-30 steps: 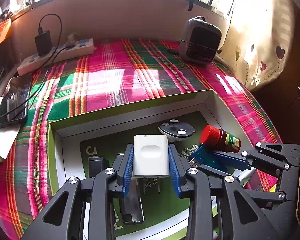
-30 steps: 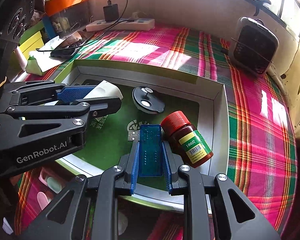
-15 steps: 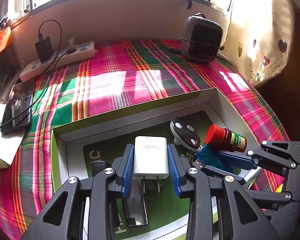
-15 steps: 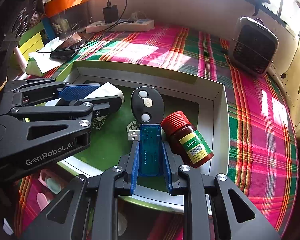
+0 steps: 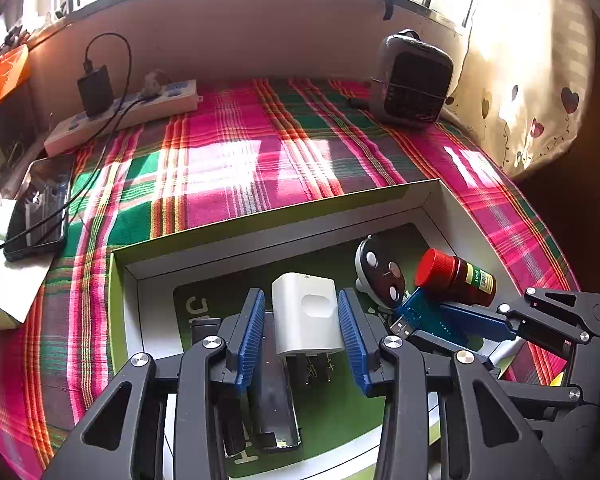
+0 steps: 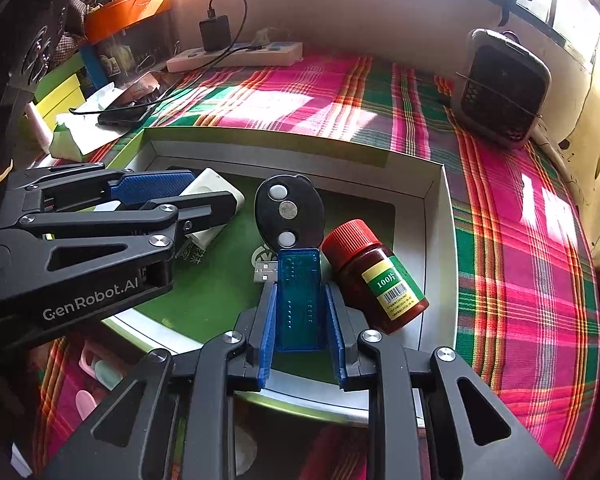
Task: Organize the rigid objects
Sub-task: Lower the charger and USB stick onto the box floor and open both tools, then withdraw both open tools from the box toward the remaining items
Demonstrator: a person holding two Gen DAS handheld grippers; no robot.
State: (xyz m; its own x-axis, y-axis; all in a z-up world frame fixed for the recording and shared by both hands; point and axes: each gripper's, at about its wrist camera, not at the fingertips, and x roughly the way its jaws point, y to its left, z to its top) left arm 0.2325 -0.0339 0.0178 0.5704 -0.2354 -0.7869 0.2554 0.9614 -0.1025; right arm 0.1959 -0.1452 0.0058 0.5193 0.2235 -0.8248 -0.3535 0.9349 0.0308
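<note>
Between the left gripper's [image 5: 302, 330] jaws, clamped on the white charger [image 5: 306, 316] a second before, gaps had opened on both sides, so the charger sat released in the box [image 5: 260, 220], apparently leaning on a dark flat item whose identity was unclear. Right gripper [image 6: 300, 312] remained closed on the blue USB module [image 6: 299, 300], whose tip had pushed the black key fob [image 6: 289, 212] from lying flat to propped up beside the red-capped bottle [image 6: 376, 276]. Placement of the charger looked done; the module's was not. Whether the fob rested on the module or the bottle was hard to tell, and the box's near edge was hidden behind both grippers.
</note>
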